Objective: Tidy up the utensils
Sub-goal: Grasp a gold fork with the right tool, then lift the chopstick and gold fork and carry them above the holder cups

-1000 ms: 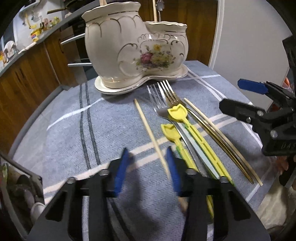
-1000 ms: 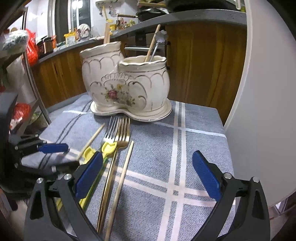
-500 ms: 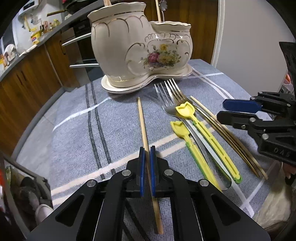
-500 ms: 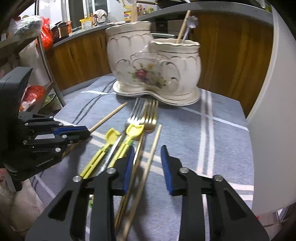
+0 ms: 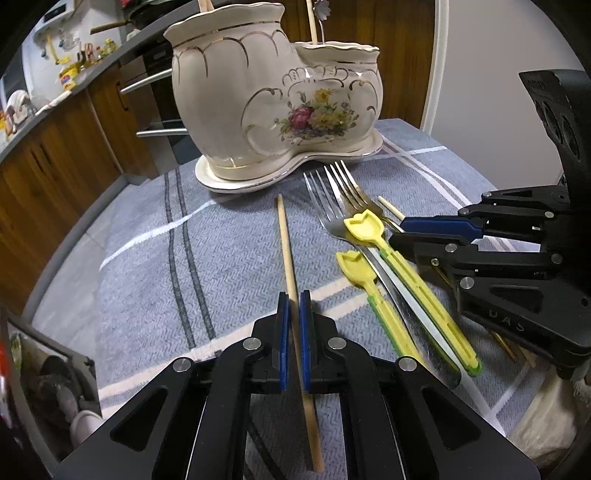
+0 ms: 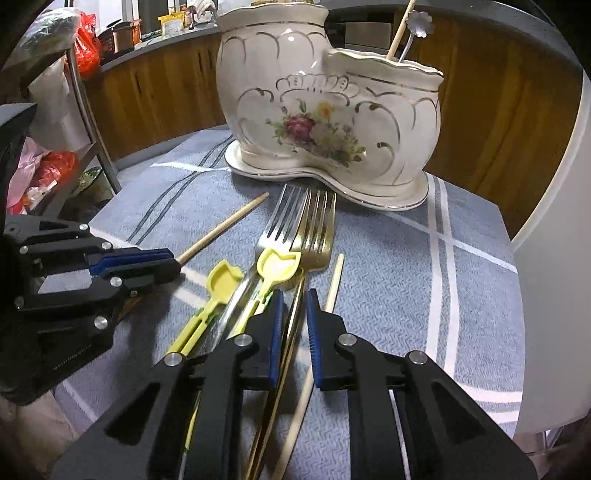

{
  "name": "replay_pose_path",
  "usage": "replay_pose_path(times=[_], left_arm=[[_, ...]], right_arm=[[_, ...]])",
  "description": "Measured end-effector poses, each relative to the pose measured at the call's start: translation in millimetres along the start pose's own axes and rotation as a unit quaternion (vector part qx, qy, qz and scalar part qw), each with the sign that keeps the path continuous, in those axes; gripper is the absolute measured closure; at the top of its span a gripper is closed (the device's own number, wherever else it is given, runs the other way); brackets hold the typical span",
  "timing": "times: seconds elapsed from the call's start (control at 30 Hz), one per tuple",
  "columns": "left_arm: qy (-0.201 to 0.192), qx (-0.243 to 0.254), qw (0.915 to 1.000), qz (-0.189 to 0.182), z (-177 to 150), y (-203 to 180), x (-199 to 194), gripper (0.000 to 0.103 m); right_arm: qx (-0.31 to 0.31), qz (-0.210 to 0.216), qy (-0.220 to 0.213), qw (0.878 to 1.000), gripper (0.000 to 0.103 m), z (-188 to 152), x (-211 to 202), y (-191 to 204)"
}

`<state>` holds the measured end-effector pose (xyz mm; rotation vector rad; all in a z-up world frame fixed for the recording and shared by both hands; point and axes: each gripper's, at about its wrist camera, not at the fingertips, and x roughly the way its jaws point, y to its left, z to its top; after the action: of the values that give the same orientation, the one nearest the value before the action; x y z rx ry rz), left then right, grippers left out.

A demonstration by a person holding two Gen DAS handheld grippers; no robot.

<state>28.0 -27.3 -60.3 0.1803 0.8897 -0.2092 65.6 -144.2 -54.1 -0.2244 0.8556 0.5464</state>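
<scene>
A cream two-pot ceramic holder (image 5: pixel 240 110) (image 6: pixel 295 92) with a flower print stands at the back of the cloth. My left gripper (image 5: pixel 294 300) (image 6: pixel 173 258) is shut on a wooden chopstick (image 5: pixel 284 240) (image 6: pixel 221 230) that points at the holder. To its right lie a silver fork (image 5: pixel 325 206) (image 6: pixel 275 225), a gold fork (image 5: pixel 356 195) (image 6: pixel 317 229) and two yellow plastic utensils (image 5: pixel 364 227) (image 6: pixel 221 277). My right gripper (image 6: pixel 295 295) (image 5: pixel 398 232) is closing around the gold fork's handle, with slim gaps still showing at the pads. A pale chopstick (image 6: pixel 334 280) runs under its right finger.
A blue-grey striped cloth (image 5: pixel 147 277) covers the small table. The holder's lower pot holds a wooden stick and a flower-topped metal utensil (image 6: pixel 417 18). Wooden cabinets (image 6: pixel 159 92) stand behind. A white curved panel (image 6: pixel 546 258) borders the right; a rack with red bags (image 6: pixel 55 166) stands left.
The left jaws shut on the wooden chopstick and have held still since. The right gripper moved in over the forks and its wide jaws narrowed around the gold fork's handle.
</scene>
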Motion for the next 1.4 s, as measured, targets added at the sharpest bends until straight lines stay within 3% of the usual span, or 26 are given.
replay_pose_path(times=[0.4, 0.6, 0.73, 0.9, 1.13, 1.23, 1.4], left_arm=[[-0.017, -0.005, 0.9997, -0.014, -3.4, 10.3, -15.7, 0.098], [-0.052, -0.009, 0.9985, -0.015, -4.9, 14.8, -34.6, 0.098], [-0.096, -0.007, 0.9950, -0.026, -3.9, 13.3, -53.4, 0.098], [-0.191, 0.011, 0.9810, -0.030, 0.8, 7.1, -93.1, 0.098], [-0.314, -0.019, 0.9488, -0.022, 25.0, 27.2, -141.7, 0.098], [-0.349, -0.029, 0.9361, -0.029, 45.3, 35.5, -147.9, 0.098], [-0.368, -0.040, 0.9283, -0.036, 84.2, 43.7, -143.4, 0.098]], right_arm=[[0.024, 0.020, -0.046, 0.998, 0.097, -10.1, -37.0, -21.5], [0.033, 0.032, -0.105, 0.993, 0.097, -8.3, -65.5, -24.2], [0.033, 0.033, -0.144, 0.988, 0.097, -3.3, -76.2, -19.2], [0.036, 0.012, -0.230, 0.972, 0.097, 1.1, -103.0, -16.2], [0.033, -0.048, -0.331, 0.942, 0.097, 25.2, -130.1, -15.2], [0.029, -0.067, -0.357, 0.931, 0.097, 45.9, -133.8, -16.2], [0.058, -0.039, -0.394, 0.917, 0.097, 81.9, -132.2, -32.8]])
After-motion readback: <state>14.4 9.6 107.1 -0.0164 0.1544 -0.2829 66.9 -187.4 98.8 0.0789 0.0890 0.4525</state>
